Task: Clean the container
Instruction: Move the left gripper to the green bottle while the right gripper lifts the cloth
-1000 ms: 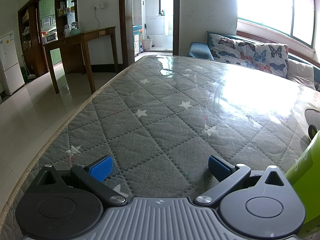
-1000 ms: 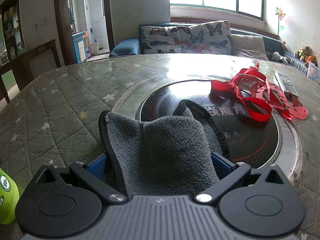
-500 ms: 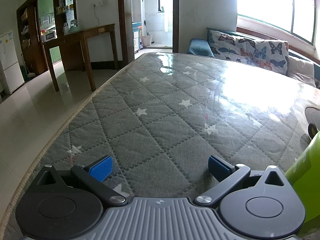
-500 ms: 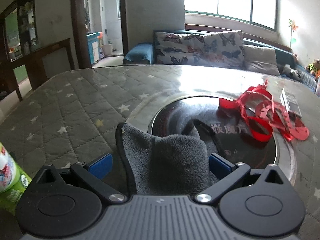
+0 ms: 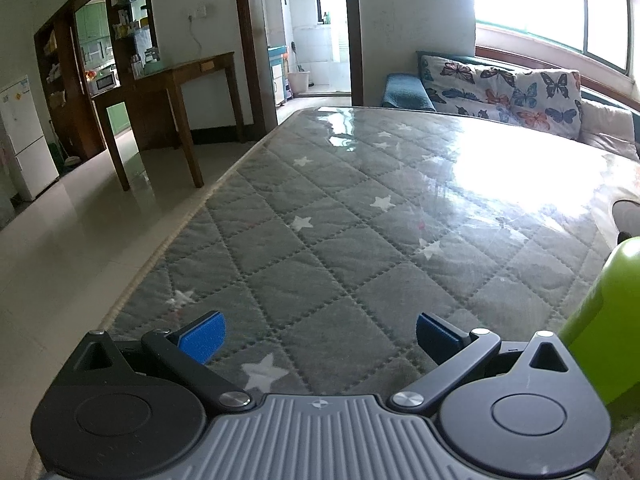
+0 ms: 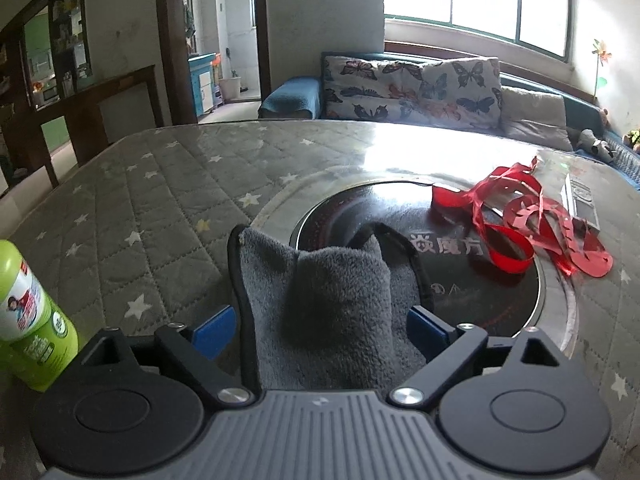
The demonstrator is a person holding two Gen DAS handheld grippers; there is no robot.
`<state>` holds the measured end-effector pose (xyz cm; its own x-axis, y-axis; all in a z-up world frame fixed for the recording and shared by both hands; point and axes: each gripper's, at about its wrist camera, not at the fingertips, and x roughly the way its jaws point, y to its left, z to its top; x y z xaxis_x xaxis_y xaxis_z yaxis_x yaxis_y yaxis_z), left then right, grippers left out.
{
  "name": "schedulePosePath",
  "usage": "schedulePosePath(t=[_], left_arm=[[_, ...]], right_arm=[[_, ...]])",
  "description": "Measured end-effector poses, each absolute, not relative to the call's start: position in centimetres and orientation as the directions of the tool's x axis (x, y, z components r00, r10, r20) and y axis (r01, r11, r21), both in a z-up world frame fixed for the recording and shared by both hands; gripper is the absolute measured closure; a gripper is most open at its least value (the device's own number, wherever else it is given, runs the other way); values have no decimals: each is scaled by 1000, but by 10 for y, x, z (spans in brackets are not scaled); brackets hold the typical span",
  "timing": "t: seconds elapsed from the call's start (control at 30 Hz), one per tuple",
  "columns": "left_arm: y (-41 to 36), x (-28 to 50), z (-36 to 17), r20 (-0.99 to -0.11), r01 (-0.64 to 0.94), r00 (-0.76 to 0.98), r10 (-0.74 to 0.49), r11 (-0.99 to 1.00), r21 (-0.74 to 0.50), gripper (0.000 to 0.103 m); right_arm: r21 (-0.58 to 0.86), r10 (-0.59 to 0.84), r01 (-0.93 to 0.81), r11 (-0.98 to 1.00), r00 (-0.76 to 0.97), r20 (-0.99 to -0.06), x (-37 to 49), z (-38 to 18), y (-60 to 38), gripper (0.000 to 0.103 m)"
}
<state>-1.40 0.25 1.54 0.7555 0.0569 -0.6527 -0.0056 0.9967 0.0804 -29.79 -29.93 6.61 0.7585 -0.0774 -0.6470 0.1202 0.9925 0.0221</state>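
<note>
Grey cloth, red ribbon in right view only, green bottle in both

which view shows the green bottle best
The right wrist view: the green bottle stands at the left edge with its label showing. The left wrist view catches only a plain green side at its right edge.

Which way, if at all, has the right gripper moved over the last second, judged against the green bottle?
Yes. The right gripper has pulled back and up: the green bottle shows far more of itself at the left edge. Its jaws are closing around the cloth.
</note>
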Motion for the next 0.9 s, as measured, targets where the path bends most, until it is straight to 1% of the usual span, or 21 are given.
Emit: schedulePosePath(t=[0.13, 0.27, 0.37, 0.4, 0.43, 0.5, 0.63, 0.7, 0.73, 0.8, 0.87, 0.9], left_arm=[[7, -19, 22, -648, -9, 758, 72, 995, 100, 0], [13, -26, 31, -636, -3, 768, 78, 993, 118, 0], [15, -33, 35, -633, 1, 770, 73, 993, 116, 0], [16, -34, 36, -636, 5, 768, 68, 994, 112, 0], [17, -35, 37, -636, 6, 769, 65, 994, 109, 0], [18, -37, 40, -636, 8, 769, 61, 994, 105, 0], [16, -39, 46, -636, 25, 771, 41, 995, 96, 0], [15, -42, 49, -634, 46, 773, 21, 995, 89, 0], [13, -43, 49, -635, 54, 773, 14, 995, 88, 0], [12, -45, 50, -636, 67, 771, 6, 994, 90, 0], [12, -47, 51, -639, 77, 769, -4, 993, 87, 0], [12, -49, 51, -641, 82, 768, -9, 993, 85, 0]], right_arm=[[17, -66, 103, 994, 750, -659, -300, 66, -300, 14], [23, -53, 91, 996, 743, -668, -299, 66, -304, 22], [21, -62, 101, 995, 748, -661, -299, 69, -309, 24], [21, -65, 105, 994, 746, -663, -298, 69, -313, 28], [30, -63, 111, 993, 746, -662, -299, 69, -316, 30], [71, -41, 116, 991, 752, -658, -301, 73, -323, 31], [68, -43, 119, 991, 738, -673, -296, 71, -329, 35], [67, -35, 112, 991, 726, -687, -292, 67, -331, 42], [74, -25, 107, 992, 715, -699, -289, 63, -331, 44], [96, -4, 102, 990, 704, -710, -286, 59, -333, 54], [115, 15, 97, 989, 700, -714, -284, 56, -332, 58], [118, 19, 94, 989, 701, -713, -283, 56, -331, 64]])
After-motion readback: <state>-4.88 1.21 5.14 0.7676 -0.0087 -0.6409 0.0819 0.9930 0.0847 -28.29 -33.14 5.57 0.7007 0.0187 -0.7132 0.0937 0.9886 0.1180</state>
